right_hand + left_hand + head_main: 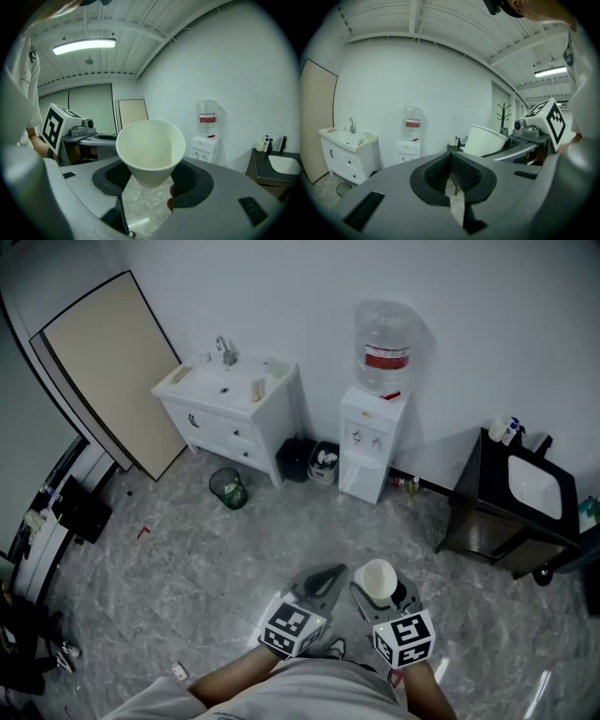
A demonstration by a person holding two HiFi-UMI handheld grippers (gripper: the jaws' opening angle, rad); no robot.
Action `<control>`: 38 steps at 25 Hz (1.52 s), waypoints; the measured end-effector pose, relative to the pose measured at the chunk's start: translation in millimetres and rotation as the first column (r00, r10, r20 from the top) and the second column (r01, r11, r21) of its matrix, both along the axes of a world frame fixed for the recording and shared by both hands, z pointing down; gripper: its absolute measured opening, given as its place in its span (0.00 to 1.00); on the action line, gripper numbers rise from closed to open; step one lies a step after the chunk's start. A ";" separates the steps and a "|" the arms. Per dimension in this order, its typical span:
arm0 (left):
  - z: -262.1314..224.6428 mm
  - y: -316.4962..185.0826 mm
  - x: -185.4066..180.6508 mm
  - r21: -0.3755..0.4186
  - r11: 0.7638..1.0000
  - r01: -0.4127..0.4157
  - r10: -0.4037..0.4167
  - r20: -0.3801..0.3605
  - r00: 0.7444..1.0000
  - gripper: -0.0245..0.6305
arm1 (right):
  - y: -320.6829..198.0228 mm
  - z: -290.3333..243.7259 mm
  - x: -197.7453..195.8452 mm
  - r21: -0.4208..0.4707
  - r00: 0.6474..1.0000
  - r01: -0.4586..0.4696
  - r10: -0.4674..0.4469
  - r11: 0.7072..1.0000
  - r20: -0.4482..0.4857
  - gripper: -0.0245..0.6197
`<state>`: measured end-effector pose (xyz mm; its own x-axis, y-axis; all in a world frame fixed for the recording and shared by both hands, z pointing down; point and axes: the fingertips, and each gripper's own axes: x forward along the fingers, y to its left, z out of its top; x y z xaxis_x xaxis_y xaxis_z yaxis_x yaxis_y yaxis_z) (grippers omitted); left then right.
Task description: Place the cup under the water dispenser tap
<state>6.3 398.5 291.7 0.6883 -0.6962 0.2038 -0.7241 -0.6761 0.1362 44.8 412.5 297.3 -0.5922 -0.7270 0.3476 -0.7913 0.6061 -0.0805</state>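
A white paper cup (378, 581) stands upright and empty between the jaws of my right gripper (380, 598), which is shut on its lower wall; the right gripper view looks straight into the cup (151, 152). My left gripper (328, 577) hovers just left of it, shut with nothing between its jaws (451, 161). The cup (483, 139) also shows at the right of the left gripper view. The white water dispenser (373, 442), with a clear bottle (385, 345) on top, stands against the far wall, well beyond both grippers. It also appears small in the right gripper view, as the dispenser (205, 148).
A white vanity with a tap (230, 404) stands left of the dispenser, with two small bins (309, 460) between them and a green mesh bin (229, 487) in front. A dark sink cabinet (511, 507) is at the right. A beige board (112, 371) leans at the left wall. Grey marble floor lies between.
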 end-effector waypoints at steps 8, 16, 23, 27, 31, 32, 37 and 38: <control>-1.1 -20.1 17.3 0.019 1.000 -0.010 0.010 0.016 1.000 0.05 | -20.9 2.3 19.8 0.005 1.000 -0.016 0.016 1.000 -0.001 0.45; 9.3 -82.7 14.8 0.023 1.000 -0.022 0.022 -0.001 1.000 0.04 | -80.6 17.6 18.3 -0.019 0.999 -0.041 0.041 0.999 -0.017 0.45; 25.1 -191.6 -0.3 0.050 0.996 -0.075 0.074 0.012 0.997 0.05 | -191.7 40.8 4.8 -0.045 0.995 -0.094 0.093 0.995 -0.041 0.45; 28.5 -260.3 -12.5 0.058 0.992 -0.113 0.112 0.014 0.994 0.04 | -261.0 47.3 -7.9 -0.052 0.990 -0.132 0.129 0.990 -0.056 0.45; 32.5 -319.4 -16.1 0.058 0.987 -0.148 0.147 0.019 0.989 0.04 | -316.6 52.1 -14.3 -0.048 0.986 -0.157 0.153 0.986 -0.072 0.45; 33.3 -331.3 -16.2 0.055 0.987 -0.153 0.152 0.018 0.988 0.04 | -328.0 53.5 -14.1 -0.048 0.984 -0.163 0.159 0.986 -0.075 0.45; 36.3 -386.8 -7.5 0.063 0.986 -0.155 0.156 -0.006 0.988 0.04 | -388.1 62.8 -1.3 -0.036 0.978 -0.189 0.186 0.981 -0.090 0.45; 38.5 -398.5 -4.2 0.067 0.986 -0.153 0.154 -0.008 0.988 0.04 | -400.5 67.7 2.6 -0.037 0.978 -0.194 0.190 0.980 -0.091 0.45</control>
<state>2.0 0.0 330.2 0.7903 -0.5938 0.1510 -0.6095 -0.7869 0.0963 47.5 12.0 365.0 -0.4093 -0.8063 0.4269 -0.8977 0.4396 -0.0305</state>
